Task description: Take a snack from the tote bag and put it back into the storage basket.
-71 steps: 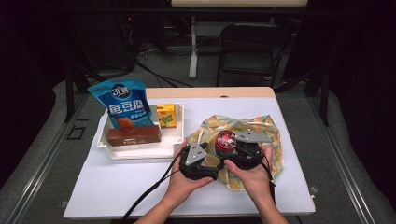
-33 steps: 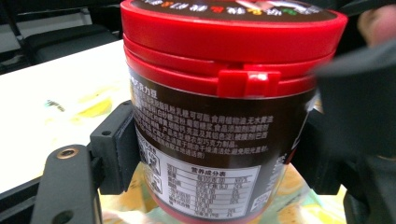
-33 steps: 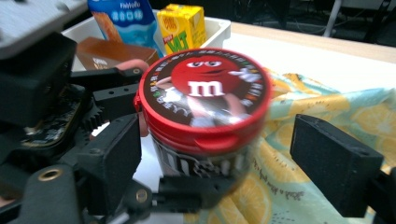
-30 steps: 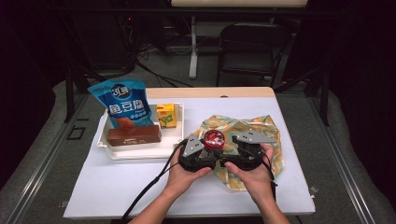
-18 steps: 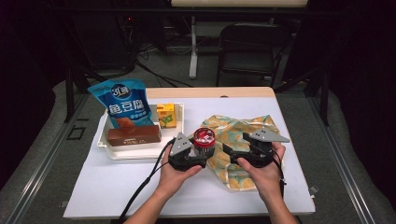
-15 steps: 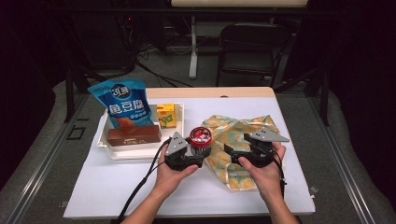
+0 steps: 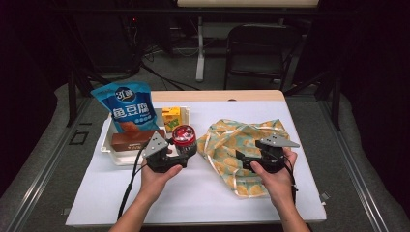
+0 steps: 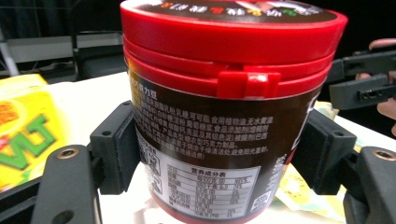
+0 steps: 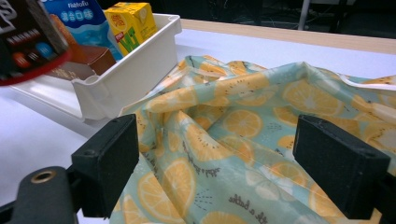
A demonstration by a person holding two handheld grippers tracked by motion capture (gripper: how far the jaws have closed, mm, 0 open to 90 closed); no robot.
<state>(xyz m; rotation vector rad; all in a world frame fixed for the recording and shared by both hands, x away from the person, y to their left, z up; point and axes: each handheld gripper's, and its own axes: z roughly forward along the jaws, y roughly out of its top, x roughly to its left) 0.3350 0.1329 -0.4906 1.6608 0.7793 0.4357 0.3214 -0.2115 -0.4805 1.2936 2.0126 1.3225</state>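
While the left gripper (image 7: 180, 153) clamps its 2 black jaws on the dark body of the red-lidded candy jar (image 7: 184, 139), the jar rides upright between the white tray (image 7: 107, 146) and the citrus-print cloth bag (image 7: 235, 145) in the high view. In the left gripper view the pads press on both sides of the jar (image 8: 219, 116), just below the red lid, and the printed nutrition label faces the camera. The jar's base hangs above the white table (image 7: 203, 193), with no surface touching it.

Over on the other side, the right gripper (image 7: 240, 158) has its jaws spread wide with nothing between them. It sits over the bag, and in the right gripper view the 2 pads stand well apart above the orange-slice fabric (image 9: 243, 140), which lies rumpled and flat on the table. The person's right hand (image 7: 275, 171) wraps the gripper body from below.

In the tray, the blue snack pouch (image 7: 126, 106) leans up at the back, the yellow drink carton (image 7: 171, 118) stands beside it, and the brown box (image 7: 130, 140) lies along the front edge, just beside the left gripper's grey plate. The same carton shows at the left edge of the left gripper view (image 8: 23, 126), near the jar but apart from it. The tray's near corner almost meets the edge of the bag in the right gripper view (image 9: 135, 70).
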